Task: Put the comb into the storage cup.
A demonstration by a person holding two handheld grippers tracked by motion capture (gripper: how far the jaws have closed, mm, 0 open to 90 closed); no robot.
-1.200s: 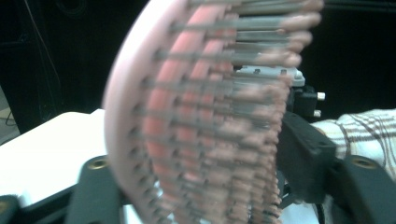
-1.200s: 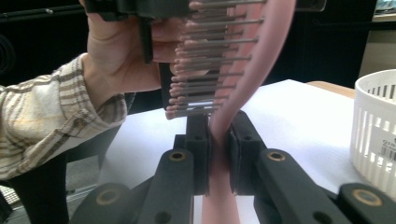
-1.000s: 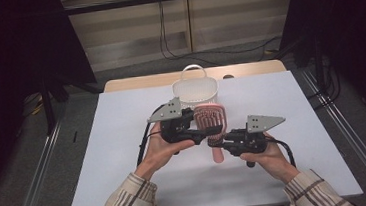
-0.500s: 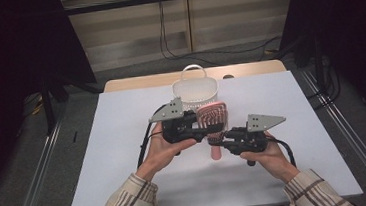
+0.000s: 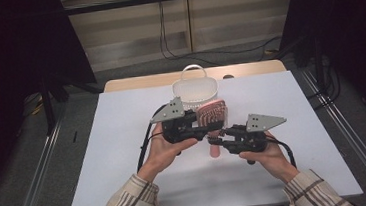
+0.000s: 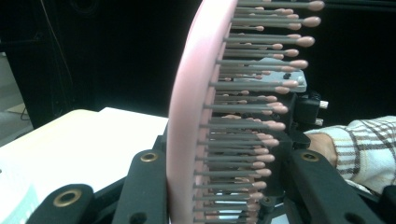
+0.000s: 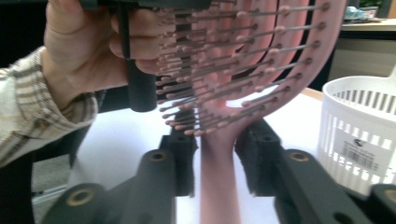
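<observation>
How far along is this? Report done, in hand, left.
Done: the left gripper clamps the head of the pink hairbrush. In hand: the right gripper has just been opening its jaws around the handle. Left: probably setting it in the white basket.

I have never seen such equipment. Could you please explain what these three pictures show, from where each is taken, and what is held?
There is no machine here: a person holds a two-jaw tool in each hand. One picture is taken from above the table. The other two come from cameras riding on each tool, looking along its black jaws. On the white table stands a white slotted basket. The left tool has just closed its jaws on the head of a pink hairbrush and holds it up. The right tool has just been opening its jaws: the brush's handle stands between them, with gaps on both sides.
</observation>
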